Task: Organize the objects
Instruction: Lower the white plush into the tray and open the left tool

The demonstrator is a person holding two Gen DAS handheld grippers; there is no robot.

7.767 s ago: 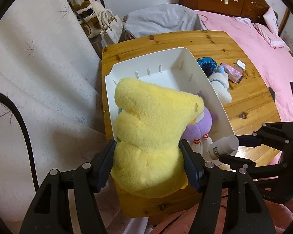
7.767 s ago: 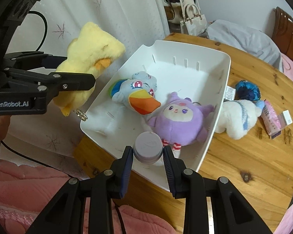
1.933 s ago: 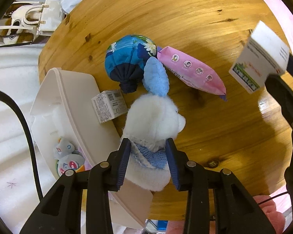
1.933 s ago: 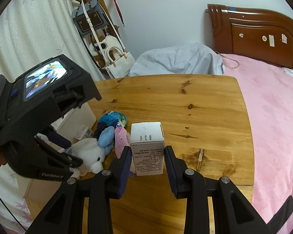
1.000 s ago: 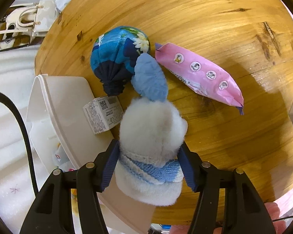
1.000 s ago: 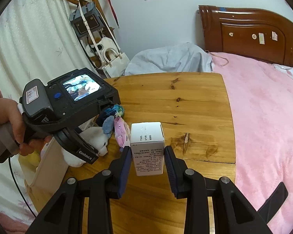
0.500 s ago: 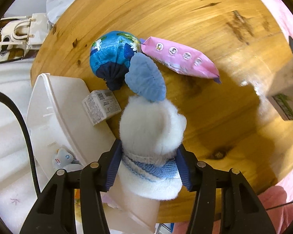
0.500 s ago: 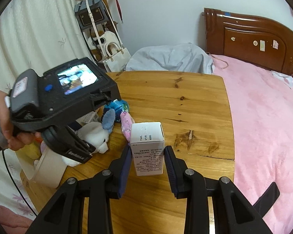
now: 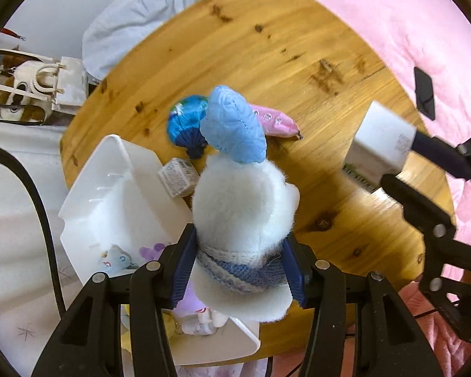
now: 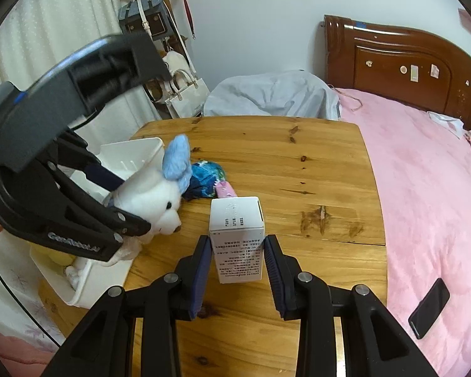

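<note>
My left gripper [image 9: 238, 267] is shut on a white plush dog [image 9: 241, 207] with blue ears and a knitted blue scarf, held above the table beside the white bin [image 9: 110, 194]. The dog also shows in the right wrist view [image 10: 150, 201]. My right gripper [image 10: 237, 267] is shut on a white carton box [image 10: 237, 235], held above the wooden table [image 10: 298, 163]; the box shows in the left wrist view [image 9: 380, 144]. The bin holds a blue plush [image 9: 116, 259], a purple plush [image 9: 150, 249] and a yellow one, mostly hidden.
On the table by the bin lie a blue patterned pouch [image 9: 186, 122], a pink packet [image 9: 276, 122] and a small grey box [image 9: 175, 177]. A pink bed [image 10: 430, 188] with a black phone [image 10: 428, 303] is to the right. Curtain and hanging bags [image 10: 182, 91] are at left.
My left gripper has lifted the plush dog off the table and swung toward the bin. My right gripper still holds the box, now nearer the left gripper.
</note>
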